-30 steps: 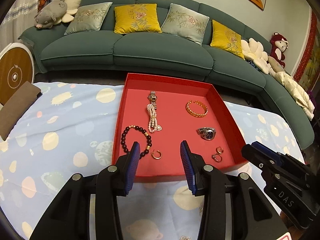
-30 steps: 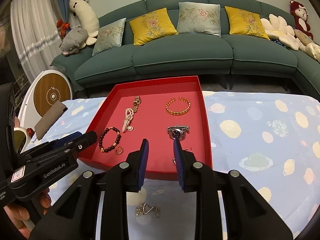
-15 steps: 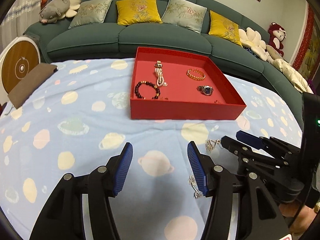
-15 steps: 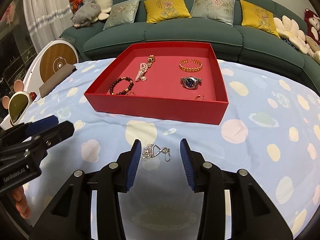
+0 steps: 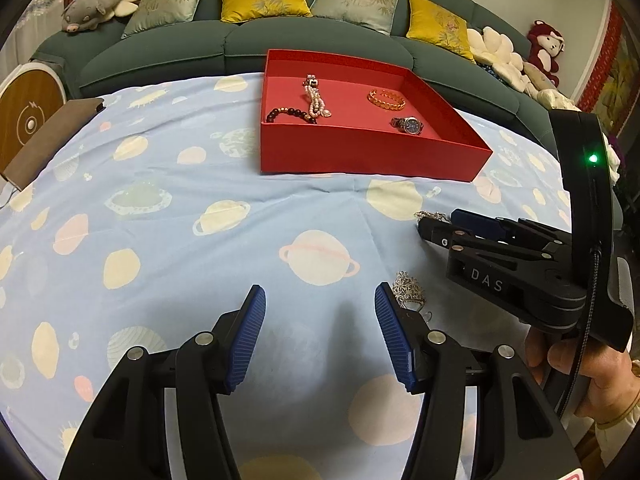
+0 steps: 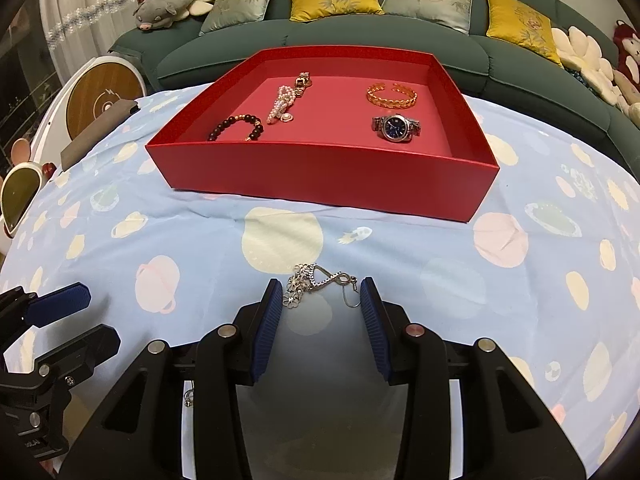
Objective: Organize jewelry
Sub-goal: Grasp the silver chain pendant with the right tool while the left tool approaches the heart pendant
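A: Biggest first?
B: Green sofa (image 6: 320, 40) at the back, both ends cut off by the frame. Then the table (image 6: 200, 240) under a blue planet-print cloth, near edge hidden behind the grippers.

A: Container?
B: Red tray (image 6: 320, 172) on the cloth, well beyond both grippers. Inside: dark bead bracelet (image 6: 236, 126) front left, half hidden by the near wall; pearl piece (image 6: 282, 108) just behind it, touching a small gold watch (image 6: 303, 79); gold bangle (image 6: 393, 96) back right; blue-faced wristwatch (image 6: 396, 127) in front of that. Anything against the near wall, out of sight.

A: Loose pieces?
B: Silver flower earring (image 6: 316, 284) on the cloth, between the tips of the right gripper (image 6: 320, 300), hook end toward the right pad. Second silver flower piece (image 5: 408, 290) just beside the right finger of the left gripper (image 5: 320, 304), partly covered by it; exact shape hard to make out.

A: Grippers?
B: Both released. Right: pads either side of the earring; pressing on it not evident. Left: spread wider, only bare cloth between the pads. Holding hand (image 5: 584, 376) visible only at the lower right of the left view, mostly cut off.
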The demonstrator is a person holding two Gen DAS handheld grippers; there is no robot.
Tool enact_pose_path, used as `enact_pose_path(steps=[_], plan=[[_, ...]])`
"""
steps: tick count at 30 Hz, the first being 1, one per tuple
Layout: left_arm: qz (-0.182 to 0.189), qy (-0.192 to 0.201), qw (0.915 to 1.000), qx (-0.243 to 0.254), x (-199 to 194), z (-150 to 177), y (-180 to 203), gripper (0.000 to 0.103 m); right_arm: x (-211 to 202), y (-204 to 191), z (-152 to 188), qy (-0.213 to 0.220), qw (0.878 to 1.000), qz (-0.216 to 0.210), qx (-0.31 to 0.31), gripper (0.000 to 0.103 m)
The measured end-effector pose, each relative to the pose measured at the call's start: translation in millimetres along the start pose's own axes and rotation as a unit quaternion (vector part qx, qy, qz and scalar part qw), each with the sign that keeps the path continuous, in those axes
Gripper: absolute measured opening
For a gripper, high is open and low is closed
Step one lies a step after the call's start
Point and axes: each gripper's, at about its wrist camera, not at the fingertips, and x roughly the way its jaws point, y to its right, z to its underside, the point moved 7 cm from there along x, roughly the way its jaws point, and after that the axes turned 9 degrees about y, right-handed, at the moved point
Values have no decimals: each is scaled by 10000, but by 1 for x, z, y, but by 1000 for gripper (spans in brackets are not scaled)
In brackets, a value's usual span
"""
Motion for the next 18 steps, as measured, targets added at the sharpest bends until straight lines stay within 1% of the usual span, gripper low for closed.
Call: enact_pose_path(steps=[13, 17, 18], plan=[[-2, -90, 9999, 45, 5, 3, 2, 55, 7, 1, -4, 59, 10000, 46, -24, 39], [-4, -104, 9999, 29, 7, 3, 1, 55, 6, 1, -4, 88, 9999, 43, -34, 30], [-1, -105, 9999, 22, 7, 2, 1, 55, 7, 1, -4, 85, 10000, 31, -39, 29]])
